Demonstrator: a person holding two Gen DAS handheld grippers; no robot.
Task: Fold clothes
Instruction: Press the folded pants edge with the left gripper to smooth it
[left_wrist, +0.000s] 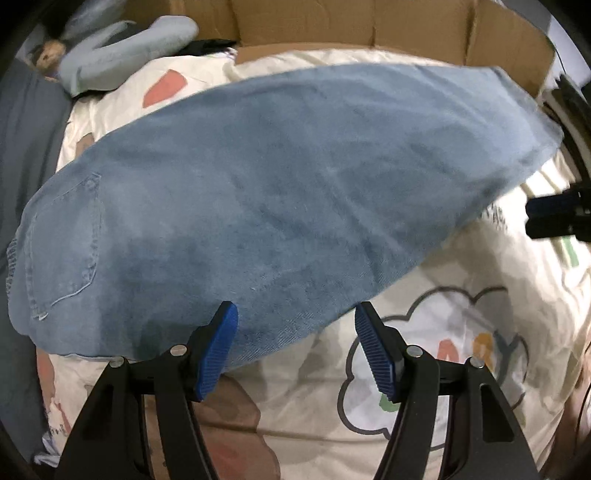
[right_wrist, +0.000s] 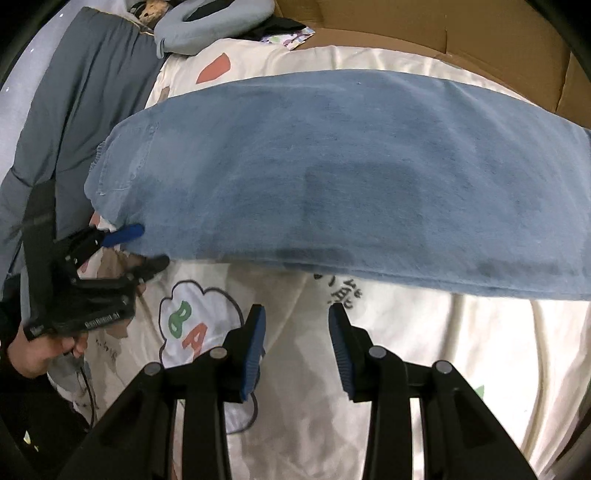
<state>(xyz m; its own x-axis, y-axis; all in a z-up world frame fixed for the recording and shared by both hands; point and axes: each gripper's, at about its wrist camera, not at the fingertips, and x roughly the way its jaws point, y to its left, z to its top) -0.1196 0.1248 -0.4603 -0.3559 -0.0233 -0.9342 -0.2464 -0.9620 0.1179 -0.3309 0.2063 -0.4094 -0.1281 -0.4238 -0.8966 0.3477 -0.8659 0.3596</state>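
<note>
Jeans (left_wrist: 258, 184) lie limp and heavy on the bed (left_wrist: 461, 369); grip the hem. Left gripper (left_wrist: 295, 350) and right gripper (right_wrist: 297, 350) both gape, empty.

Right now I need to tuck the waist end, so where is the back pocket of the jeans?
In the left wrist view the back pocket sits at the far left end of the jeans, which lie on the printed quilt.

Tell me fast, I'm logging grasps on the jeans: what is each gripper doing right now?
Left gripper: open, holding nothing; its pads straddle the near edge of the jeans without pressing.
Right gripper: open, empty, above the printed quilt.
</note>
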